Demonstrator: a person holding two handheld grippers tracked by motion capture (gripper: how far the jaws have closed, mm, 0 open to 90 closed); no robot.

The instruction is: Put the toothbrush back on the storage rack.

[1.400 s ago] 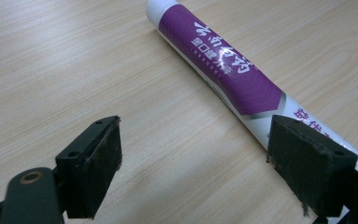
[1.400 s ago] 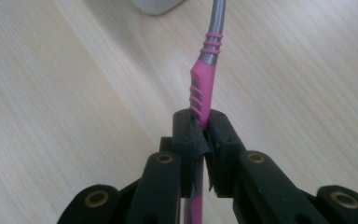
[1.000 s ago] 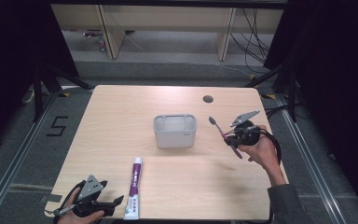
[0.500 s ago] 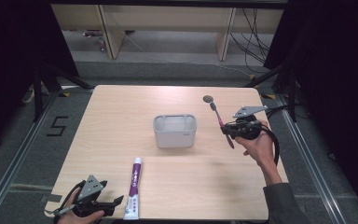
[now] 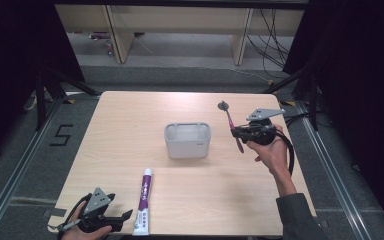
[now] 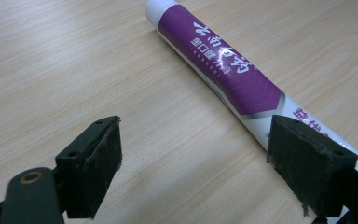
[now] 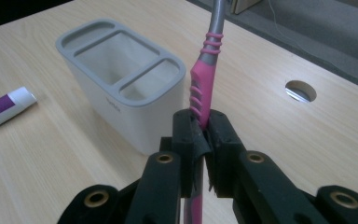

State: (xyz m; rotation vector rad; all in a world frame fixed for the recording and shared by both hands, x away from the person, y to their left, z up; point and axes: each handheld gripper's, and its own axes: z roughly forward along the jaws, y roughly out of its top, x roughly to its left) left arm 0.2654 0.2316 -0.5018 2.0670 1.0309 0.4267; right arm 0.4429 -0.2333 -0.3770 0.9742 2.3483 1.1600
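My right gripper [image 5: 239, 133] is held above the table's right side, shut on a pink and grey toothbrush [image 5: 230, 125] whose head points up and away. In the right gripper view the pink handle [image 7: 204, 88] is pinched between the pads. A grey holder [image 5: 187, 139] with several compartments stands mid-table, left of that gripper; it is also in the right gripper view [image 7: 121, 79]. A purple and white toothpaste tube [image 5: 144, 200] lies near the front edge. My left gripper [image 5: 122, 217] rests open at the front left; the tube [image 6: 223, 70] lies just beside one pad.
The wooden table [image 5: 130, 130] has a round hole [image 7: 300, 90] near its far right. Shelving and cables stand behind it on the floor. A black floor marking [image 5: 61, 135] lies to the table's left.
The right hand has raised the toothbrush and tipped it more upright, drifting slightly away from me. The left gripper has stayed put.
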